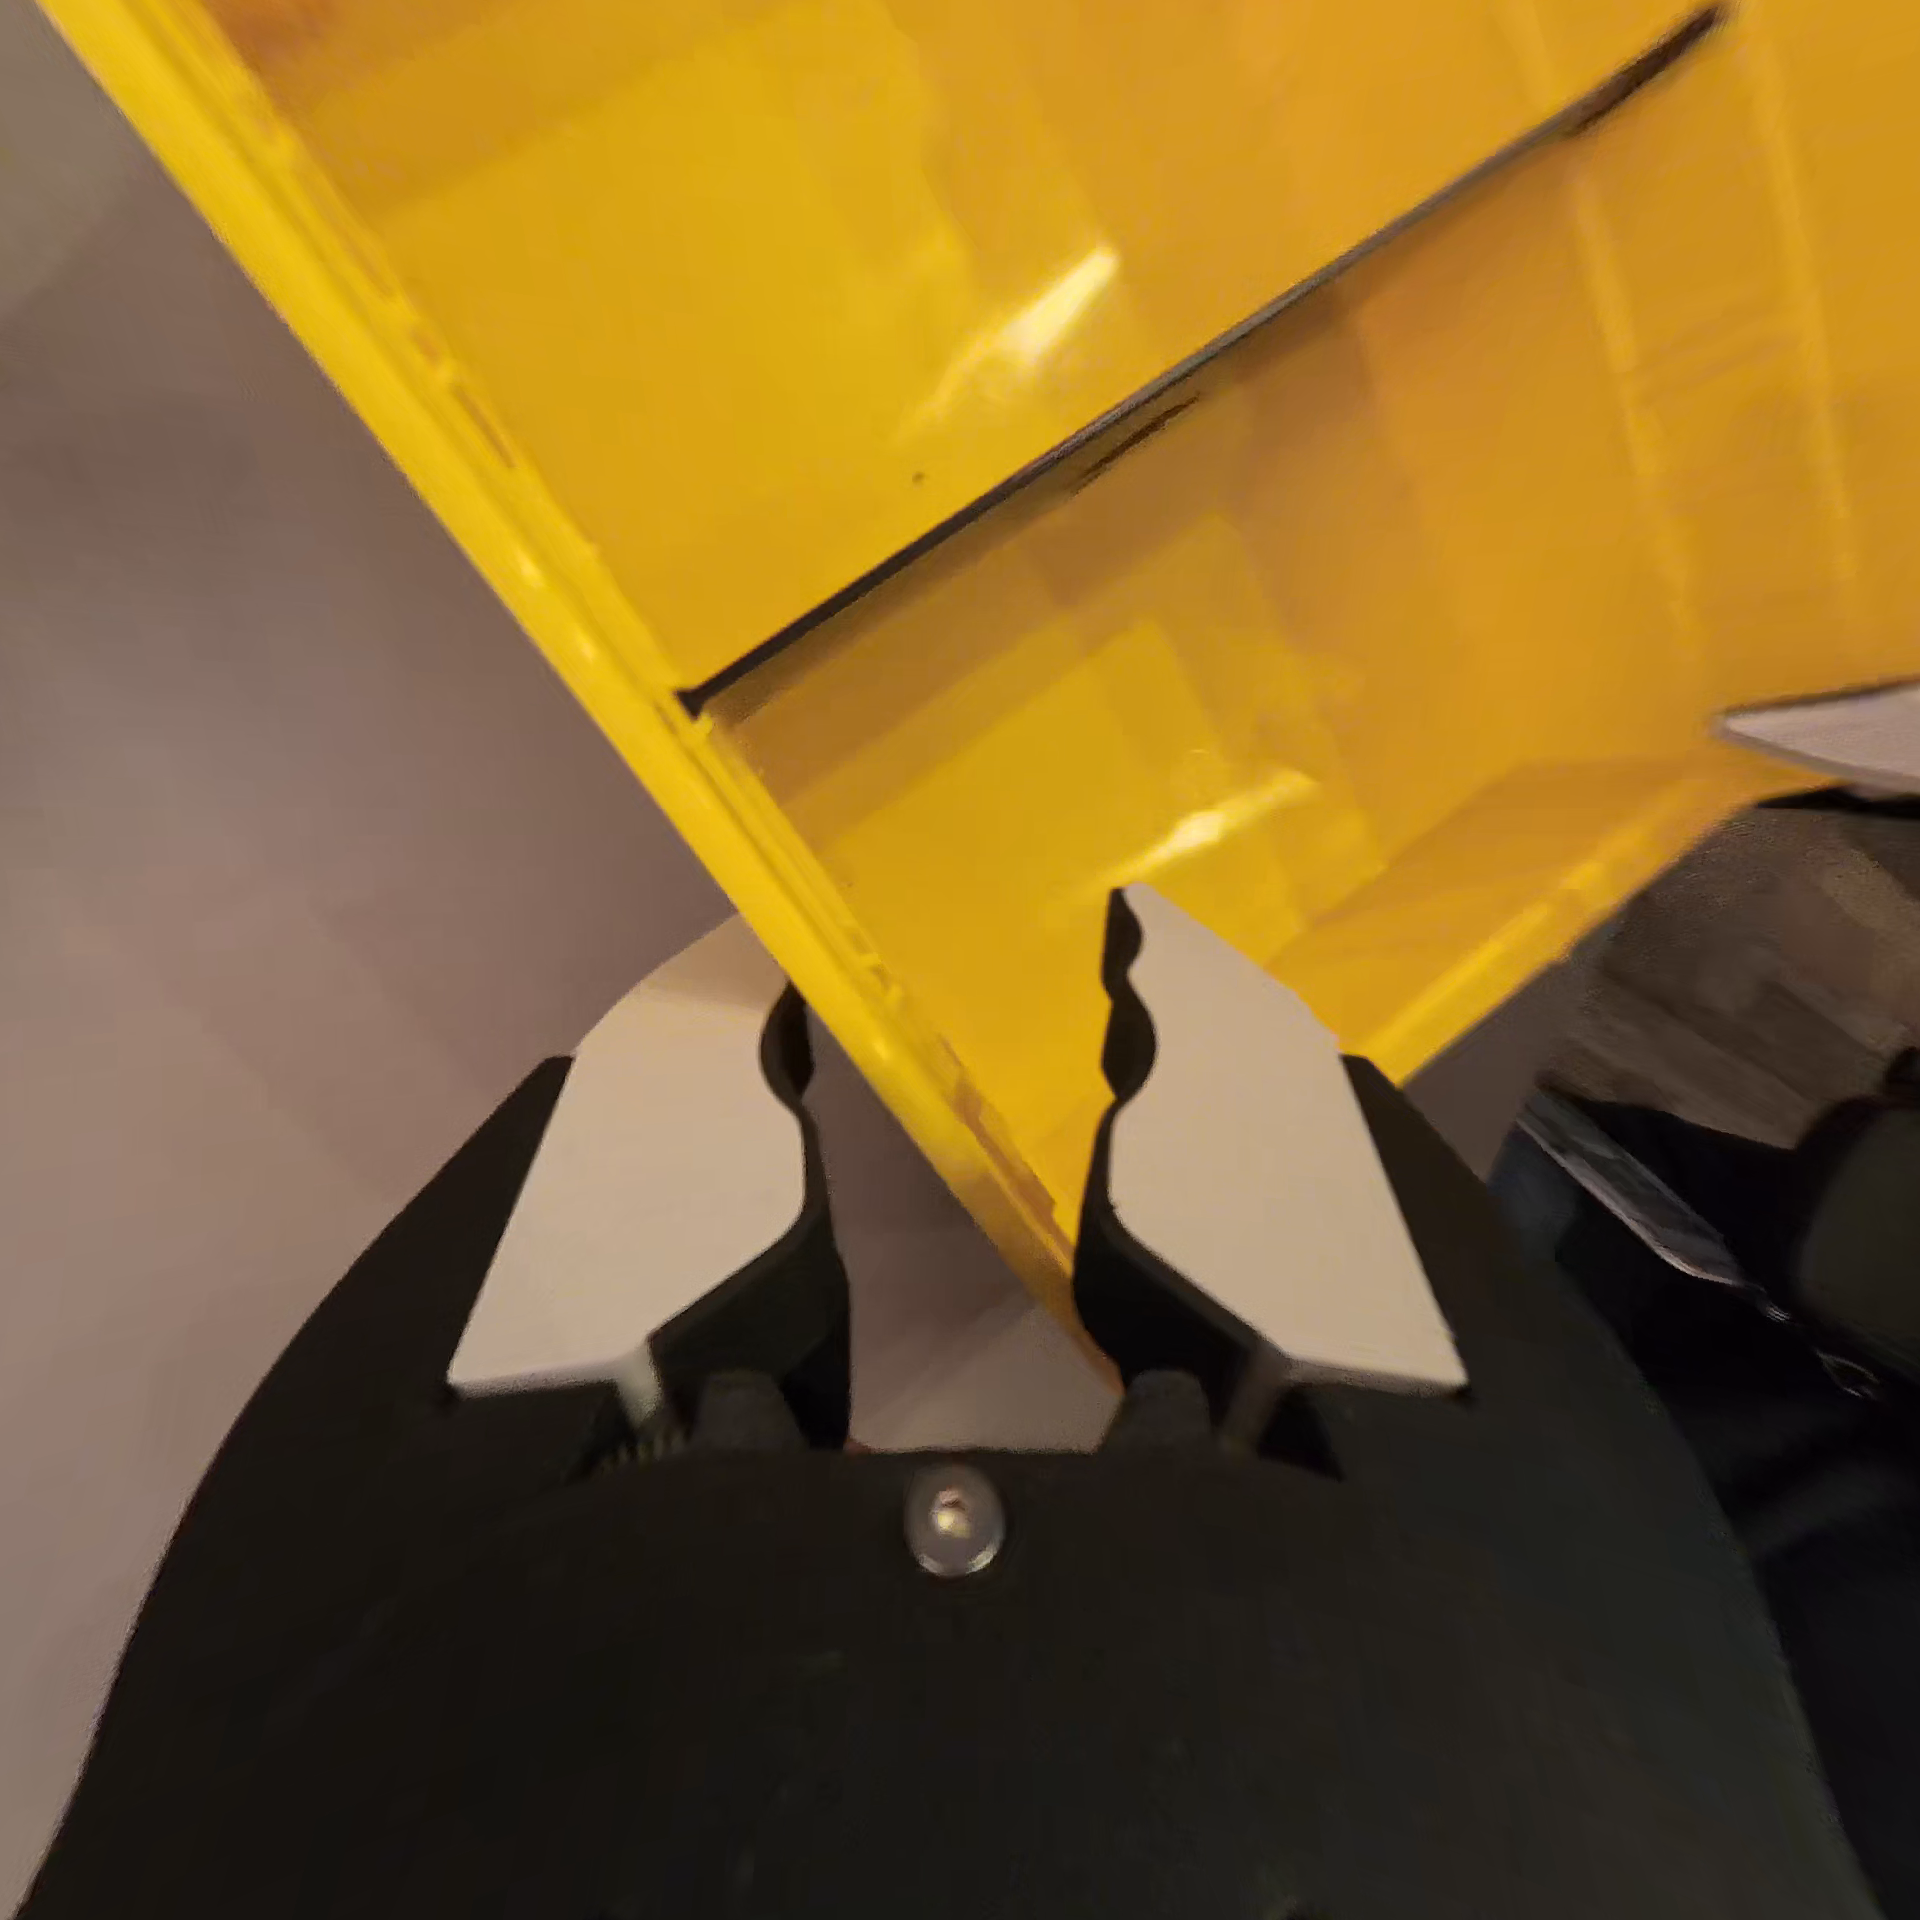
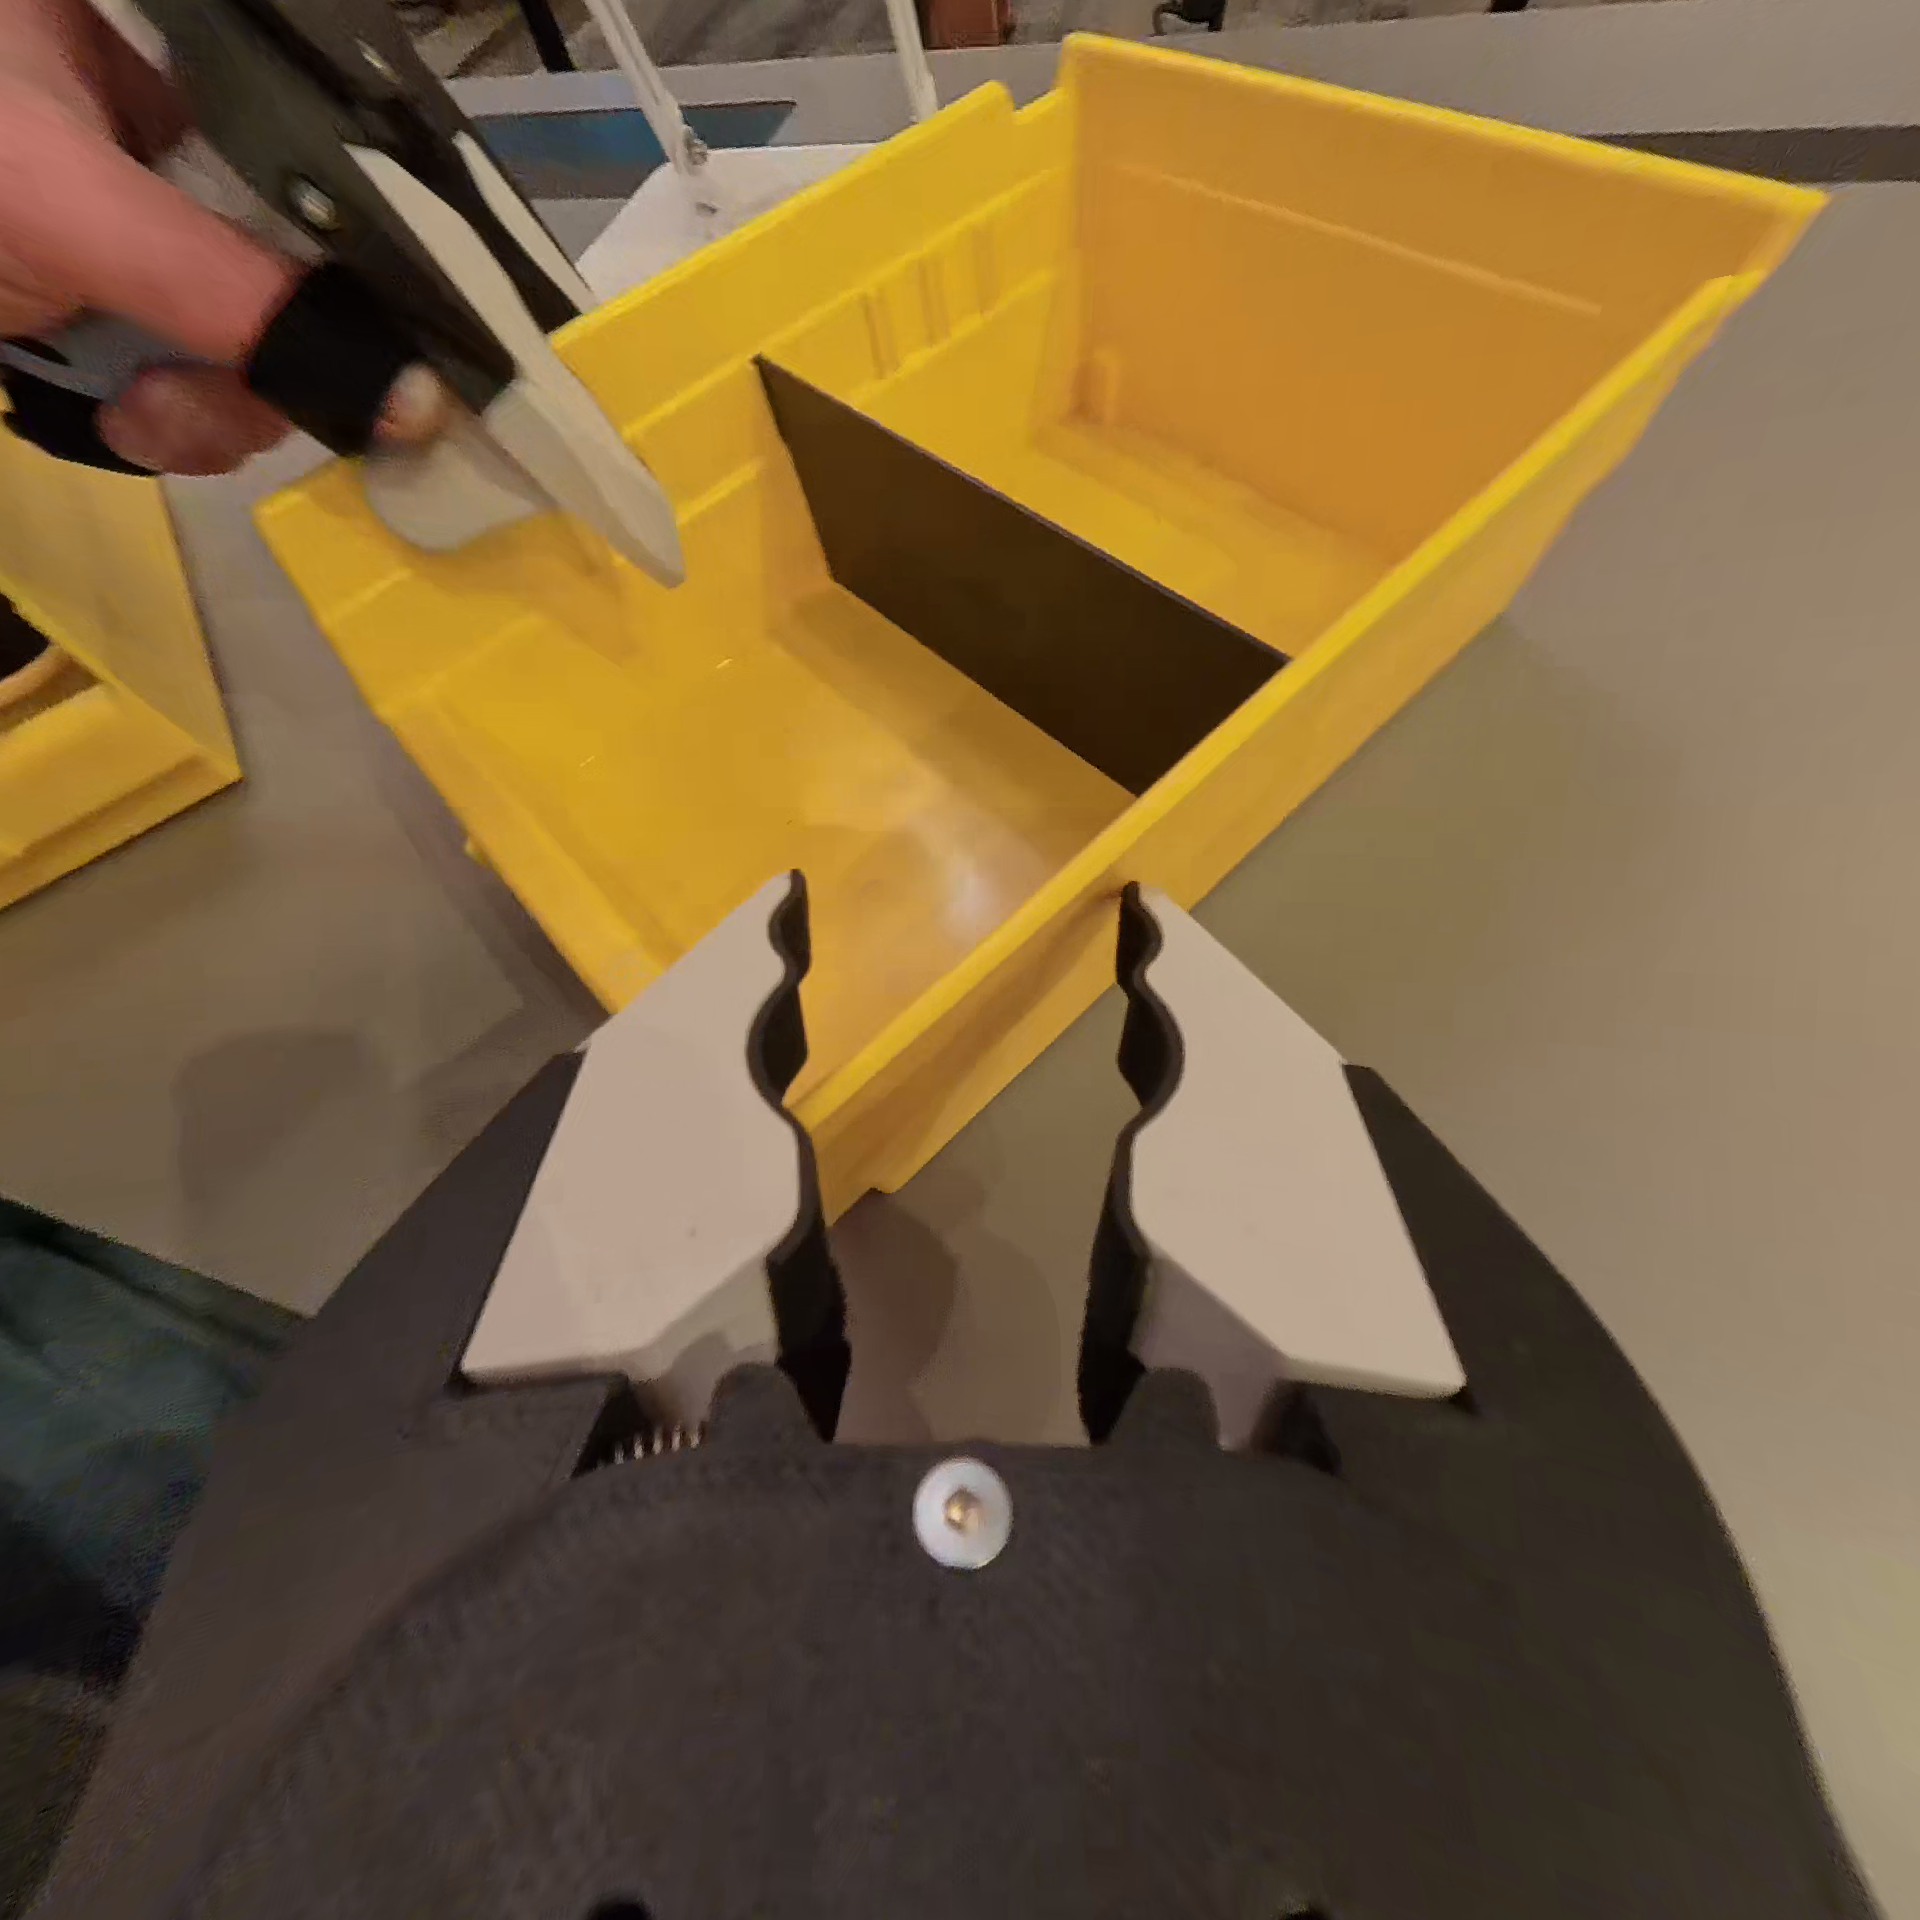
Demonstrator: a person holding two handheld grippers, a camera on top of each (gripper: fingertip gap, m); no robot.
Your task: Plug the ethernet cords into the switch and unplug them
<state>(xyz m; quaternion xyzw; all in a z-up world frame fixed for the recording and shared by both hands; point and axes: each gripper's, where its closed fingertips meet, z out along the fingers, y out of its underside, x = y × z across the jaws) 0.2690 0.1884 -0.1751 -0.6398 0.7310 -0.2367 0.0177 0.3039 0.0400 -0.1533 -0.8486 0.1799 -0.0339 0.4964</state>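
Right wrist view: on the desk (image 2: 1662,831) an empty yellow bin (image 2: 1039,810), divider (image 2: 1018,603) crosswise, straddled by the wide, empty right claw (image 2: 961,935) and left claw (image 1: 961,987); neither switch nor cords show.

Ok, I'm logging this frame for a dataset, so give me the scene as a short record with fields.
bin: yellow bin on grey table, nothing visible inside
divider: black divider splitting bin in two
left gripper: open, astride the bin's side wall
right gripper: open, holding nothing, above the bin's near corner
second bin: another yellow bin at left edge
cords, switch: not in view
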